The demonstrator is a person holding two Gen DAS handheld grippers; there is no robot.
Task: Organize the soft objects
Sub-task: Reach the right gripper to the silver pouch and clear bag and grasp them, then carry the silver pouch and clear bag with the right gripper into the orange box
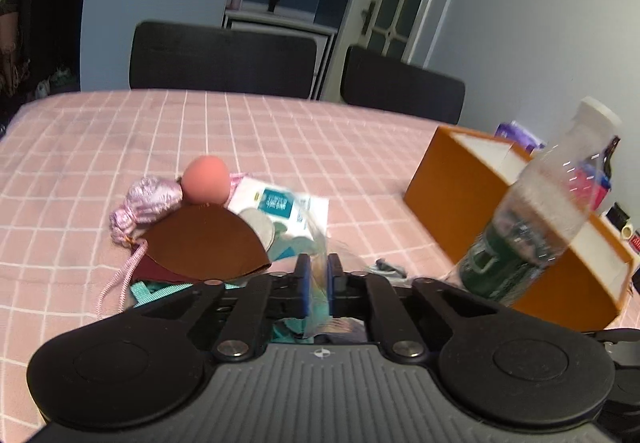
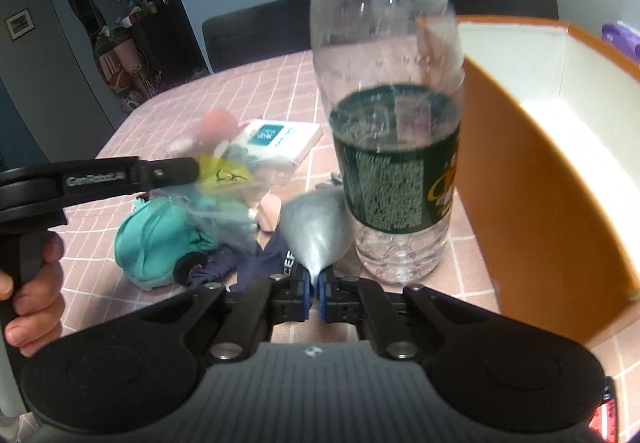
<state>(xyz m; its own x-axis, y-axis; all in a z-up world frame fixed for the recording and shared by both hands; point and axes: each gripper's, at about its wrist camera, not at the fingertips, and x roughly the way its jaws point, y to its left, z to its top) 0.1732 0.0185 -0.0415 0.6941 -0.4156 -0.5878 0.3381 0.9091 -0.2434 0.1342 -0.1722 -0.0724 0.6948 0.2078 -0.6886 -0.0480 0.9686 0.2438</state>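
A pile of soft items lies on the pink checked tablecloth (image 1: 280,131): a pink sponge egg (image 1: 207,180), a lilac satin pouch (image 1: 148,203), a brown leather piece (image 1: 204,243), a teal cloth (image 2: 156,231) and a dark navy cloth (image 2: 256,263). My left gripper (image 1: 318,275) is shut on a clear plastic bag (image 2: 232,195) and holds it over the pile. My right gripper (image 2: 314,285) is shut on a grey silvery soft piece (image 2: 316,227), close to a plastic bottle (image 2: 392,147).
An open orange box (image 2: 532,179) with a white inside stands at the right, just beyond the bottle (image 1: 536,219). A white and teal packet (image 1: 280,203) lies in the pile. Two dark chairs (image 1: 224,59) stand behind the table. Small items sit past the box.
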